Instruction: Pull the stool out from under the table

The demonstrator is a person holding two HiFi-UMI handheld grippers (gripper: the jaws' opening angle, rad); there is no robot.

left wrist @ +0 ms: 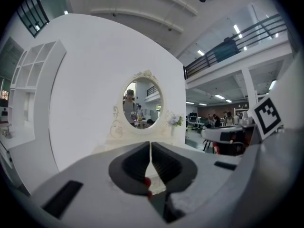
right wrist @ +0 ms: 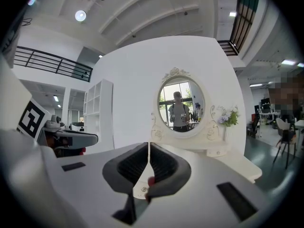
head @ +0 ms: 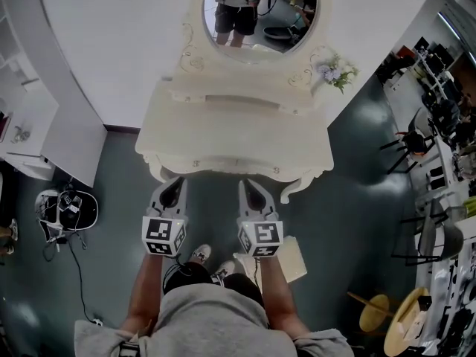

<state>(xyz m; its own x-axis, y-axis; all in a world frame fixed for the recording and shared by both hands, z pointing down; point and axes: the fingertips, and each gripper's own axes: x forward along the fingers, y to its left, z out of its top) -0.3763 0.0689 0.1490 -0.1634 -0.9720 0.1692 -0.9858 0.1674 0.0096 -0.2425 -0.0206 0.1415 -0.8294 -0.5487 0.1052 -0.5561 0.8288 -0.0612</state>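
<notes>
Table [head: 223, 143] cream, oval mirror [head: 260, 21] above; dark floor [head: 357, 229]; left gripper [head: 175, 181], right gripper [head: 248, 184] jaws closed, empty.

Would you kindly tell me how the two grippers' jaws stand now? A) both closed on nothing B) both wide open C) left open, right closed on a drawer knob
A: on the left gripper and the right gripper alike, the jaws meet in a thin line with nothing between them.

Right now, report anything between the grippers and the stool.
The stool isn't visible: the dressing table hides the space under it. The left gripper and right gripper, both shut and empty, sit at its front edge; nothing shows between.
</notes>
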